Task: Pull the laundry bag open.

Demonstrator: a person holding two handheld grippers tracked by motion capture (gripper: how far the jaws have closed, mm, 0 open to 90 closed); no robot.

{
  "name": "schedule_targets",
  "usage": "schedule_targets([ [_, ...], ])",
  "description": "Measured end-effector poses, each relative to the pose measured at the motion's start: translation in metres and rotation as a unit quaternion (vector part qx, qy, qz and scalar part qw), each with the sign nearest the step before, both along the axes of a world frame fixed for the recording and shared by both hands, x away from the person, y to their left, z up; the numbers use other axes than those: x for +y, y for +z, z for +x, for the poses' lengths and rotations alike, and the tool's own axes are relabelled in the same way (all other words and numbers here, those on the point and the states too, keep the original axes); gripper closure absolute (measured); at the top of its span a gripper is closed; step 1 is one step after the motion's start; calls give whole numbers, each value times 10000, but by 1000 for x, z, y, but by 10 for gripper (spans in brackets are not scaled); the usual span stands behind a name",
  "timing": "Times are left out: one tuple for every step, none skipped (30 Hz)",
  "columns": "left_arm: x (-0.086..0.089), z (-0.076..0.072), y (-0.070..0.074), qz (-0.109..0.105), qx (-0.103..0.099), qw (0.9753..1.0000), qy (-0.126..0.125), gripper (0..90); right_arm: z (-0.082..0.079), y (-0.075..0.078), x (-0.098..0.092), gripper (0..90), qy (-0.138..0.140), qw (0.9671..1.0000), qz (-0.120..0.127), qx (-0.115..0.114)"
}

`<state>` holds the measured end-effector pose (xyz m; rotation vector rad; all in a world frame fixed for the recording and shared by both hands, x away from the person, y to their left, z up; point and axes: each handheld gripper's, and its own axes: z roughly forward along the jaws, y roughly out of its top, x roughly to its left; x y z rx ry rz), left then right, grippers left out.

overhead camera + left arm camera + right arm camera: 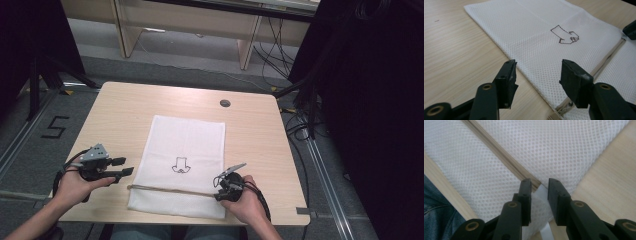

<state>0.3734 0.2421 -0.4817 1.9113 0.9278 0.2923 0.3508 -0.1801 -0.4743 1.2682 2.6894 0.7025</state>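
White mesh laundry bag [182, 160] lies flat at table [125, 115] centre, long axis running 12 to 6 o'clock, a small drawn mark on its face. Beige zipper [170, 189] crosses the bag near its 6 o'clock end, and looks closed along the length visible. Right claw [223, 186] sits at the zipper's 3 o'clock end, at the bag's edge; in the right gripper view its jaws stand a narrow gap apart, straddling the zipper end and a small white tab [541, 192], not yet pinched on anything I can confirm. Left claw [122, 167] hovers just off the bag's 9 o'clock edge, jaws wide apart, empty; the left gripper view shows the bag's edge and the zipper's other end between and below them. Judgement: the work seems to be opening the zipper and is at its start; both grips remain to be made, then the pull along the zipper.
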Motion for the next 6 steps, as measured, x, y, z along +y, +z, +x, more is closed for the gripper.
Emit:
schedule_targets([
  [1, 1, -1, 9, 14, 10000, 44, 428, -1, 2, 0, 700, 11, 9999, 46, -111],
  [3, 2, -2, 36, 31, 10000, 77, 417, -2, 4, -1, 697, -38, 9998, 66, -170],
  [4, 3, -2, 110, 57, 9998, 145, 396, -4, 6, -1, 691, -165, 9998, 52, -130],
  [4, 4, -3, 109, 30, 9998, 177, 378, -3, 5, -2, 679, -108, 9996, 135, -234],
  [6, 5, -3, 137, 34, 9997, 210, 376, -3, 6, -2, 672, -115, 9994, 144, -292],
  [7, 6, -3, 106, 26, 9997, 225, 376, -1, 5, -4, 664, -69, 9991, 170, -381],
])
